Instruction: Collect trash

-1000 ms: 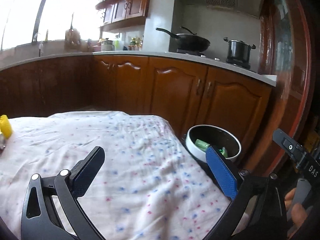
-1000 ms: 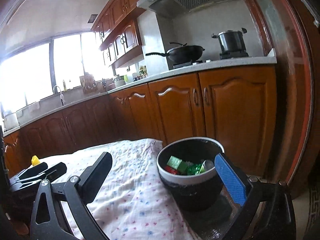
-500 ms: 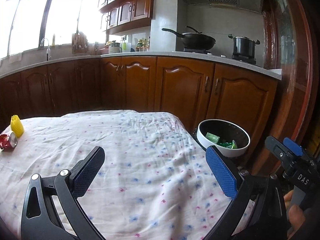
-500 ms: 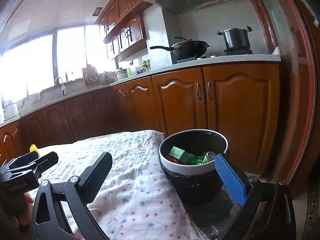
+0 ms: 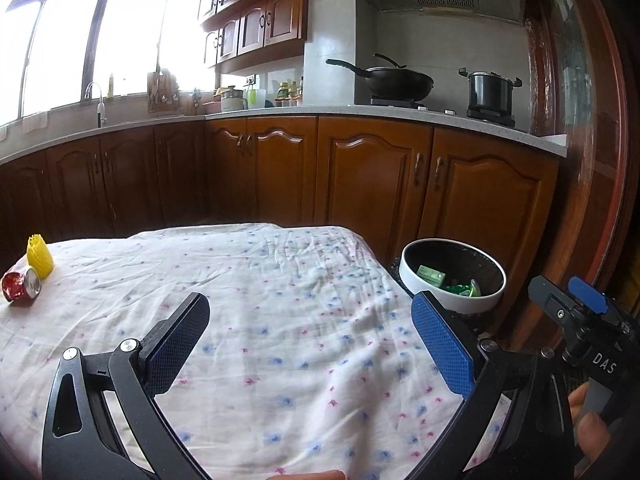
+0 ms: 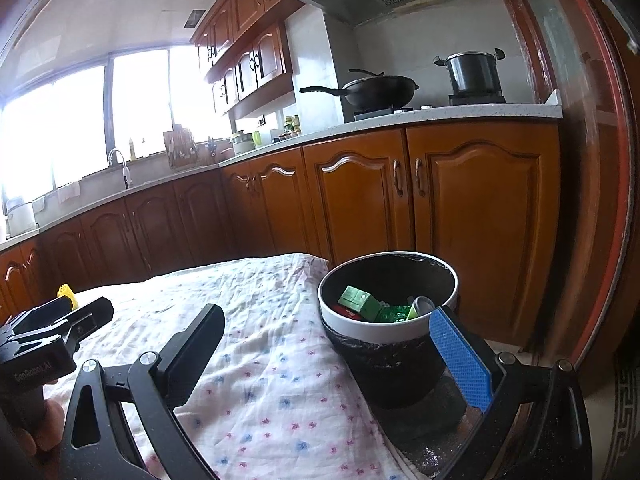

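Nearest the left wrist camera, the left gripper (image 5: pixel 310 344) hangs over the flowered cloth (image 5: pixel 256 304) with its blue-padded jaws spread wide and nothing between them. At the right edge of that view the right gripper's body carries the white letters "DAS", and a hand (image 5: pixel 588 424) grips its handle; that gripper's own camera shows the right gripper (image 6: pixel 332 356) also spread wide and empty, its left finger above the cloth and its right finger in front of the trash bin (image 6: pixel 386 328). Low on the left of the right wrist view, the other tool's body bears a small label that seems to read "GenRobot.AI", though the print is faint. Off the cloth's right side stands the bin, white-rimmed with a black liner, holding a green carton (image 6: pixel 356 300), green wrappers and a pale cup-like piece. Far out on the cloth's left side lies a crushed red can (image 5: pixel 20 286) on its side, long axis running left to right, its silver end facing right toward the camera; any print on it is unreadable. Just behind it, seemingly touching, stands a yellow mesh sleeve (image 5: pixel 39 258), upright. Beyond, wooden cabinets (image 5: pixel 360 184) carry a counter with a wok (image 5: pixel 396 80) and a pot (image 5: pixel 490 90).
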A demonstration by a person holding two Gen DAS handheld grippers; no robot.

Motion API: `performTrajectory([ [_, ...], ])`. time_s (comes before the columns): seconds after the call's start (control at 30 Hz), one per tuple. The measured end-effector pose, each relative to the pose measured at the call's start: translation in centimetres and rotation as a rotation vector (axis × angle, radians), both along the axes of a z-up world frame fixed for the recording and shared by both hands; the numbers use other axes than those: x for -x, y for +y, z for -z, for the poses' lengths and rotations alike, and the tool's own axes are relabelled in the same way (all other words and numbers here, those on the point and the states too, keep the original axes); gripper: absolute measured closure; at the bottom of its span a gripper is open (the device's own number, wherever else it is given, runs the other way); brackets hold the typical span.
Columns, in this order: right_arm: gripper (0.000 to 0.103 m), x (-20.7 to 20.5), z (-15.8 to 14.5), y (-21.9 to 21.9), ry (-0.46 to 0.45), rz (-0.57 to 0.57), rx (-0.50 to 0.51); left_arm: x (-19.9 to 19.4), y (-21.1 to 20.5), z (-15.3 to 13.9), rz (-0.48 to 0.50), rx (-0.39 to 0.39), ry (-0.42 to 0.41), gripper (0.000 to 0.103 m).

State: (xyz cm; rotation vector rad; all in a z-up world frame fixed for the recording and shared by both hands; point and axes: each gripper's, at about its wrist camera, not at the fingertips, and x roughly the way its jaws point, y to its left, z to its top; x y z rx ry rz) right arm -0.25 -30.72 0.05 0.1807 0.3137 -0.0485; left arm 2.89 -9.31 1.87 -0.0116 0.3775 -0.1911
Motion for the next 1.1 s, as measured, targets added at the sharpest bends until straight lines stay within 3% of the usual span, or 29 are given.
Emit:
performTrajectory([
  [1.1, 0.0, 0.05, -0.13, 0.17, -0.001, 0.001, -0.011, 0.26, -0.29, 0.3, -0.002, -0.002, 0.004, 0.0],
])
